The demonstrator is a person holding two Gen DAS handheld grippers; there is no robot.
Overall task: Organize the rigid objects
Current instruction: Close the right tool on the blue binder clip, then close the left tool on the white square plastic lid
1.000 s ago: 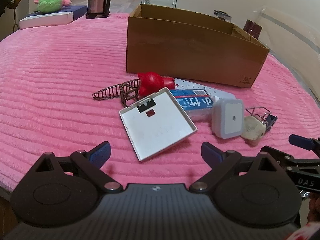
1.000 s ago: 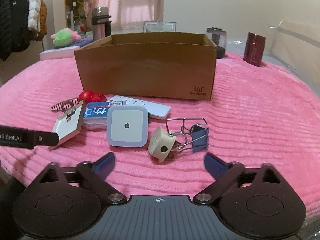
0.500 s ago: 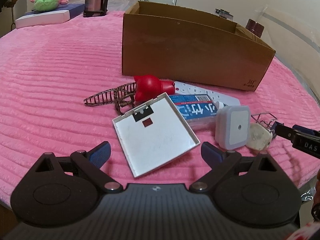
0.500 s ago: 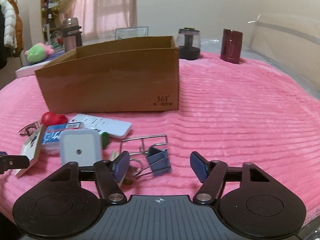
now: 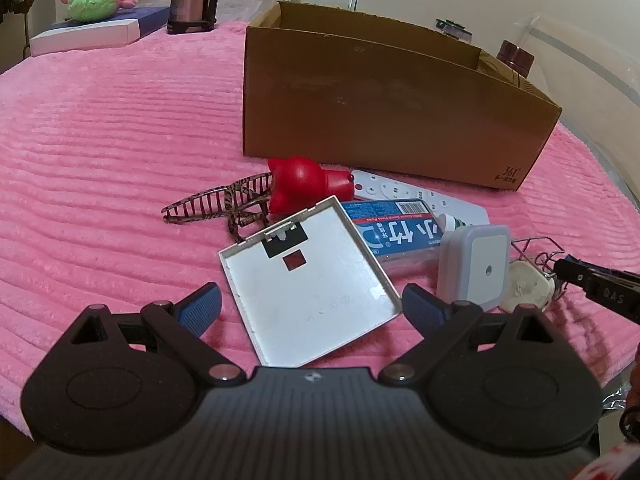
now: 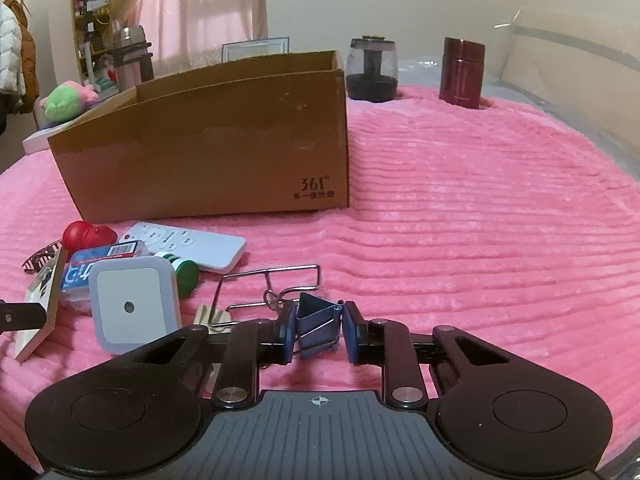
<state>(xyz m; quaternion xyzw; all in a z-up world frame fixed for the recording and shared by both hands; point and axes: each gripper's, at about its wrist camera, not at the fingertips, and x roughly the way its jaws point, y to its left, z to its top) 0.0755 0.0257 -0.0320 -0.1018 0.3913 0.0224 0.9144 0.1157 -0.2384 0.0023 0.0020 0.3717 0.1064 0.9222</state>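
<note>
Right gripper (image 6: 316,330) moved fwd + down to binder clip (image 6: 318,326); jaws just closing, now clenched on clip body, its wire handles sticking out twd remote (image 6: 188,245). Left gripper (image 5: 310,306) jaws wide apart, nothing held, straddling near corner of white square lid (image 5: 310,286). Night light (image 6: 134,304) just left of clip. Cardboard box (image 6: 208,144) behind pile on pink bedspread (image 6: 480,220).

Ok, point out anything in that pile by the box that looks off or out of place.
The white square cover lies inner face up, propped at a tilt on the blue packet, detached from whatever it belongs to. The hair claw sprawls open beside the red toy. The cardboard box shows nothing inside.
</note>
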